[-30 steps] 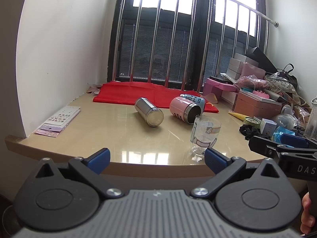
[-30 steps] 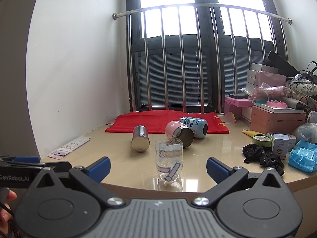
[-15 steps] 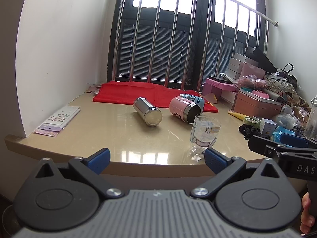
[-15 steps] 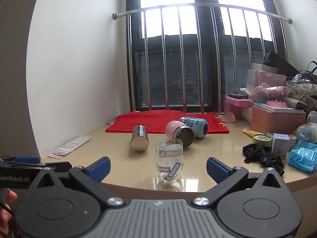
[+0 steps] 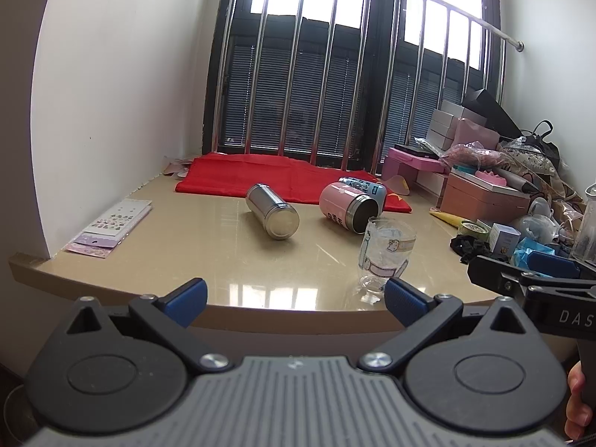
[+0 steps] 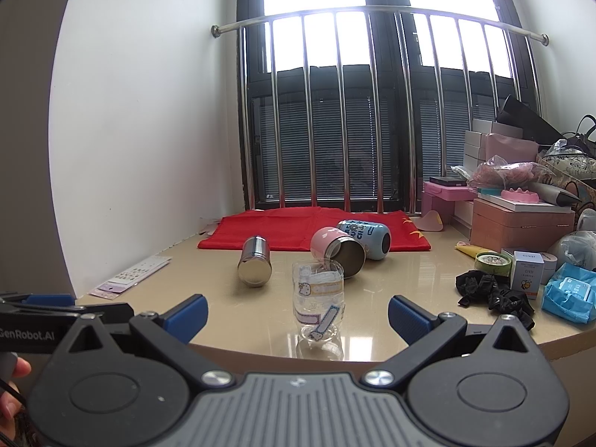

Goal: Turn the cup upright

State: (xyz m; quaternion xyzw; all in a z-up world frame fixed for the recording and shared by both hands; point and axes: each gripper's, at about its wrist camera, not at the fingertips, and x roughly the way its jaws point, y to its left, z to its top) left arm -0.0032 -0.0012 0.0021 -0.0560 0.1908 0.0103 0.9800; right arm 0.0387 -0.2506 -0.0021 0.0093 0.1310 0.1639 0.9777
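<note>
Three cups lie on their sides on the beige table: a steel cup (image 5: pixel 272 210) (image 6: pixel 254 265), a pink cup (image 5: pixel 347 206) (image 6: pixel 337 247) with its mouth toward me, and a blue cup (image 5: pixel 363 188) (image 6: pixel 367 234) behind it. A clear printed glass (image 5: pixel 385 255) (image 6: pixel 319 300) stands upright near the front edge. My left gripper (image 5: pixel 294 298) is open and empty, held off the table's front edge. My right gripper (image 6: pixel 296 314) is open and empty, with the glass just ahead between its fingers. Each gripper shows at the edge of the other's view.
A red cloth (image 5: pixel 283 177) lies at the back by the window bars. A sticker sheet (image 5: pixel 111 225) lies at the left edge. Boxes, bags, a black cloth (image 6: pixel 491 290) and a tape roll (image 6: pixel 492 262) crowd the right side.
The steel cup has shifted slightly left in the left wrist view. Both grippers stay open and almost still.
</note>
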